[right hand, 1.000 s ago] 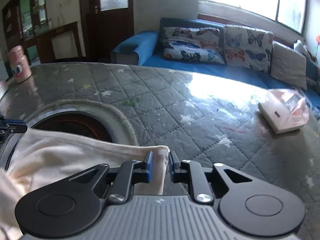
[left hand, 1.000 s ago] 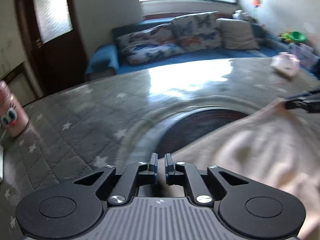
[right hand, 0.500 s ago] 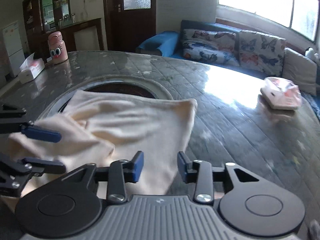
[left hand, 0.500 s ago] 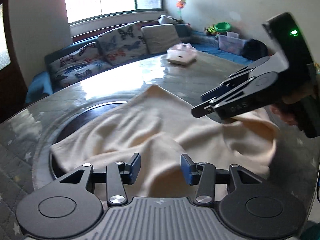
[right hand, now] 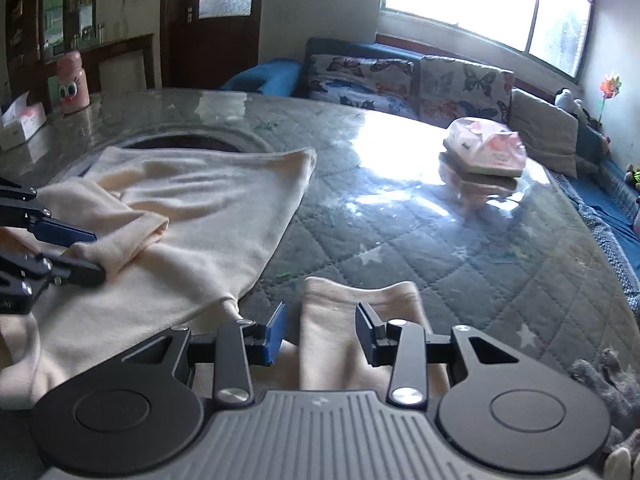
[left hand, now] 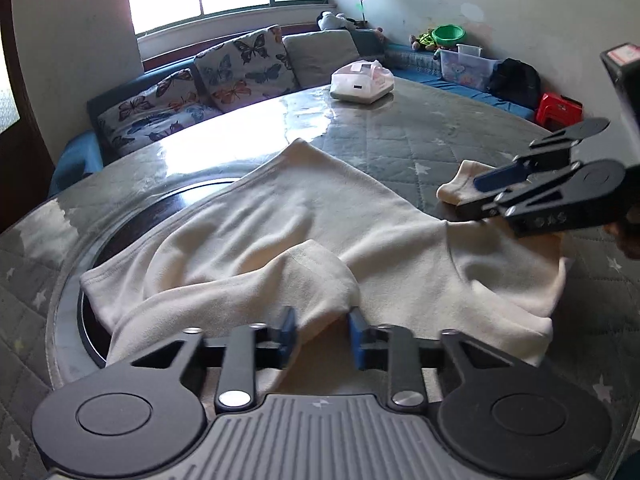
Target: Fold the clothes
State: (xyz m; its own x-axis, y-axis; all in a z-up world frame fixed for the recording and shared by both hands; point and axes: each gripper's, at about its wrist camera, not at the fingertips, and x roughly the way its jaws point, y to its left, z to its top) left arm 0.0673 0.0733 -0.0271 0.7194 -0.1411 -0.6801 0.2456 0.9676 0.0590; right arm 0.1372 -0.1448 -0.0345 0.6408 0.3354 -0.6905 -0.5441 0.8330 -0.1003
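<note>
Cream sweater [left hand: 320, 216] spread flat on quilted table [right hand: 440, 240]; left gripper [left hand: 320, 330] and right gripper [right hand: 320, 330] both spread apart, each over a sleeve.

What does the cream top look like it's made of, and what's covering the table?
The cream top looks like soft knit, maybe fleece or cotton jersey: matte, faintly fuzzy, draping in loose folds. The table seems to have a grey quilted cloth with stars under a clear glossy sheet, glass or plastic, given the sharp window glare.
</note>
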